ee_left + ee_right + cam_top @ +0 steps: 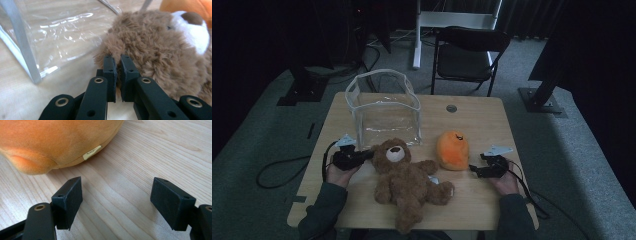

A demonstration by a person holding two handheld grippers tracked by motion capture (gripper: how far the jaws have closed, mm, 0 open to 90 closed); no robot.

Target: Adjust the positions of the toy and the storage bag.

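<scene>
jaws near orange plush (50, 140) tag (92, 152) (writing unreadable)

Clear bag (384, 107) walls off teddy (407, 175) behind; bare tabletop (482, 192) between teddy and orange plush (453, 150).

bear (404, 175) before bag (384, 107), plush (452, 150) right

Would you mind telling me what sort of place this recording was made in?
Probably a lab or studio set up for recording, not a home: a bare wooden table on grey carpet, dark curtains around it, a folding chair and stand bases behind.
</scene>
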